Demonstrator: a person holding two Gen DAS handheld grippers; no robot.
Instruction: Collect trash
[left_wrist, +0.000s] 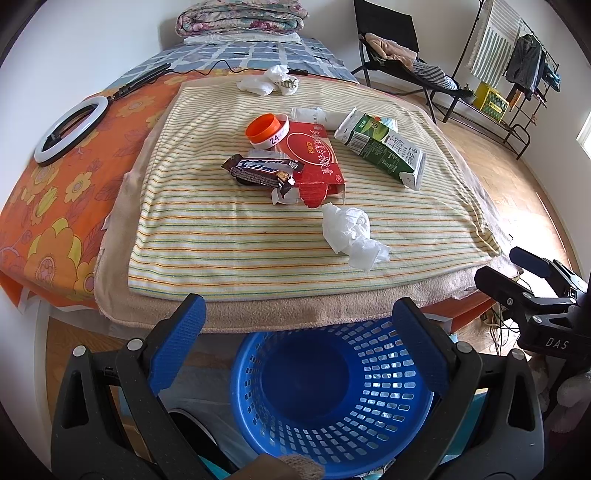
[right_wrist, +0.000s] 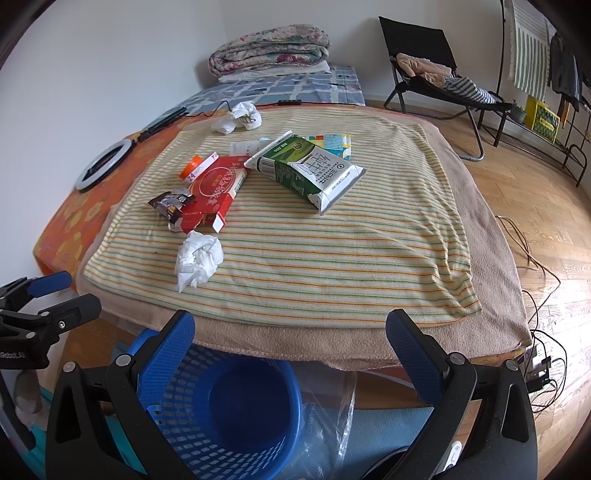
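Left hand-held gripper (left_wrist: 299, 332) and right hand-held gripper (right_wrist: 291, 343): jaws spread, empty.

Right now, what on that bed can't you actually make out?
- White packet: mostly behind the red box and milk carton, both views.
- Colourful packet: hidden under the carton, right view.
- Candy wrapper: print too small, right view.
- Blue basket: base cut off by the left claw.

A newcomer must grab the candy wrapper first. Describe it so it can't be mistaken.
Start at the striped cloth spread over the bed, then find the flat red box near its middle. The candy wrapper lies across that box's left edge: dark brown and crinkled, with white-and-blue lettering, the only dark item among the white tissues, orange lid and green carton.
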